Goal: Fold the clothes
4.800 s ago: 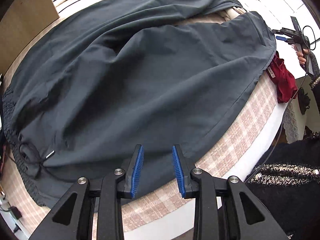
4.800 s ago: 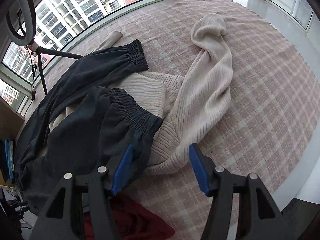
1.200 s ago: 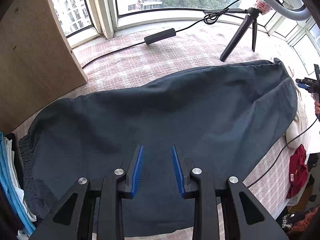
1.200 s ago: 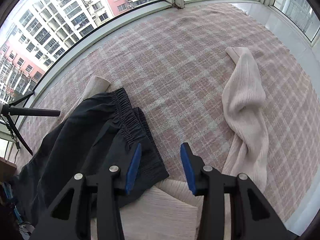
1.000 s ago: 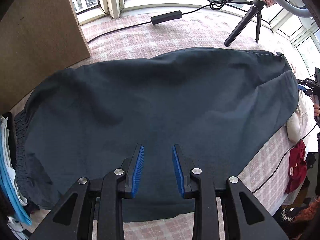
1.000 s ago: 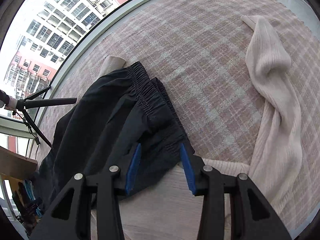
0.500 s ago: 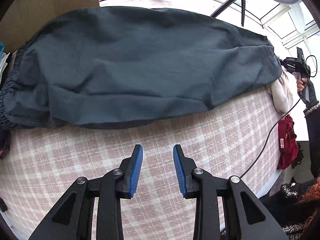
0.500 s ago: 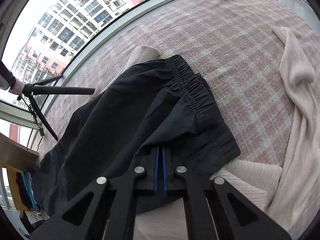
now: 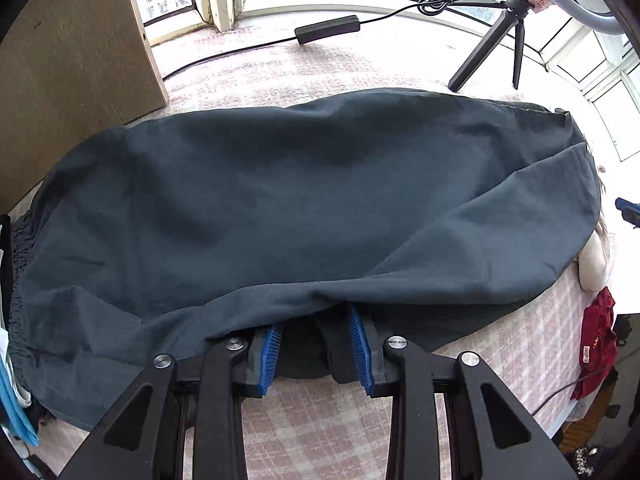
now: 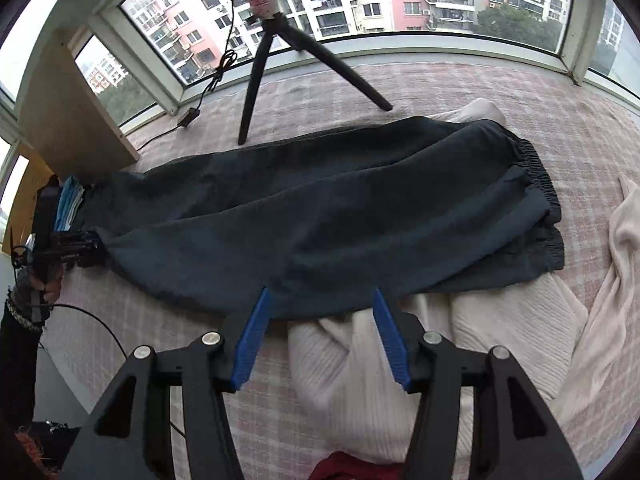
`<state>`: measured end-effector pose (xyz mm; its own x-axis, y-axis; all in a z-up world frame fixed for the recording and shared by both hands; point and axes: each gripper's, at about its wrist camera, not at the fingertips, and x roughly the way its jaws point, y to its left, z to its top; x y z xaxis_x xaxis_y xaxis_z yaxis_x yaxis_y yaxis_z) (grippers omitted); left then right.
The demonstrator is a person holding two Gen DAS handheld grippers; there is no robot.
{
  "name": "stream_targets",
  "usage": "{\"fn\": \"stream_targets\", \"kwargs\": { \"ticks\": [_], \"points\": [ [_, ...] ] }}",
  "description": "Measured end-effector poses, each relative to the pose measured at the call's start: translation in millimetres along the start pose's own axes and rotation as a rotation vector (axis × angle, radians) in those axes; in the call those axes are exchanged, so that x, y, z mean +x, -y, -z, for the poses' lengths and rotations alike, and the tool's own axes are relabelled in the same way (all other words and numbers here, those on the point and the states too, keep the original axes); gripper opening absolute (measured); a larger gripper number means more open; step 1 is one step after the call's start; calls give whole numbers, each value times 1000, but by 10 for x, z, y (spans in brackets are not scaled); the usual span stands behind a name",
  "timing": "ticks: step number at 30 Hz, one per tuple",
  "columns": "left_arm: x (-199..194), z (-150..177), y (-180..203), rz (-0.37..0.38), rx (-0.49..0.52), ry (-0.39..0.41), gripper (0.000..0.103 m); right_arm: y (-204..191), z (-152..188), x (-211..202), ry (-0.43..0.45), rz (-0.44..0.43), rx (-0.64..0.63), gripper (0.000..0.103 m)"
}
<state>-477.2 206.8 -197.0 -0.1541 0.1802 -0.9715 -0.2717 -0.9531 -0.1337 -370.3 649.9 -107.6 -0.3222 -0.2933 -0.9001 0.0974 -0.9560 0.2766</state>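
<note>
Two trouser legs lie one over the other — the dark trousers stretch across the pink plaid cover from about nine o'clock to three o'clock in the right wrist view, elastic cuffs at three o'clock, waistband end at nine. The right gripper hovers at the trousers' near edge with its jaws wide apart and nothing between the blue pads; below them lies a cream knit sweater, partly tucked under the trousers. A scrap of red garment shows at six o'clock.

In the left wrist view the trousers fill the middle, and their near hem drapes over the tips of the left gripper. Its jaws stand moderately open, dark cloth between and above them — whether the pads pinch any fold, I cannot tell. A black tripod stands at one o'clock, a wooden panel at ten, and a cable with a black adapter runs along the window side at twelve.
</note>
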Motion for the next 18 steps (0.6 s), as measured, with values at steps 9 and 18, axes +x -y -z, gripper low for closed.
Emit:
{"fn": "stream_targets", "kwargs": {
  "ticks": [9,18],
  "points": [
    [-43,-91,-177,52,-12,10,30,-1541,-28,1361,-246,-156,-277,11],
    [-280,431,-25,75,35,56,35,-1481,-679,1389,-156,-150,-193,11]
  ]
}}
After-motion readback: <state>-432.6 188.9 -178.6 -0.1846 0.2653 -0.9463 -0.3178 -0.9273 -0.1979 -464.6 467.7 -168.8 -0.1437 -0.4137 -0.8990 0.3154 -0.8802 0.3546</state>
